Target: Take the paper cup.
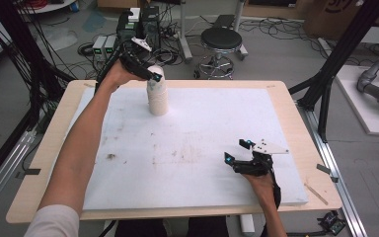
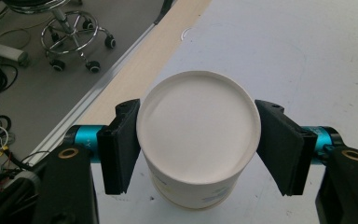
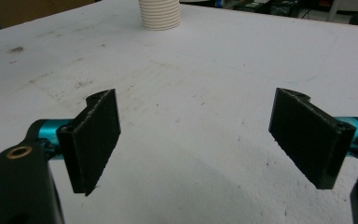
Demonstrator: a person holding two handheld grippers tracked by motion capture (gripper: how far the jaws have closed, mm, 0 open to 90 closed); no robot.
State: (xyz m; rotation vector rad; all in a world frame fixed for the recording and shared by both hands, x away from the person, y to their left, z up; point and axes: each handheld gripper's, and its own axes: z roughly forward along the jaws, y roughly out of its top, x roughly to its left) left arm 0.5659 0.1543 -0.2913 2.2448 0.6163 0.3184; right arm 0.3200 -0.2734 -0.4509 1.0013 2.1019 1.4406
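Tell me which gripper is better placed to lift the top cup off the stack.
Left. The left gripper already straddles the top cup of the cup stack; the right gripper sits open, far away.

- I am working in a robotics lab or test workshop, not a home or office.
- The wooden table (image 1: 44, 163) carries a stained white foam board (image 1: 192, 143) as a work surface.
- Black aluminium frame struts (image 1: 343, 47) stand at both sides of the table.
- Loose cables (image 1: 39, 64) run across the bare grey concrete floor (image 1: 276, 54).
- Electronic boxes (image 1: 103, 45) sit on the floor behind the table.
- A round black stool (image 1: 220, 42) on castors stands beyond the far edge.
- Cardboard boxes (image 1: 330, 15) line the back.
- A grey robot arm (image 1: 377, 86) lies at the right.
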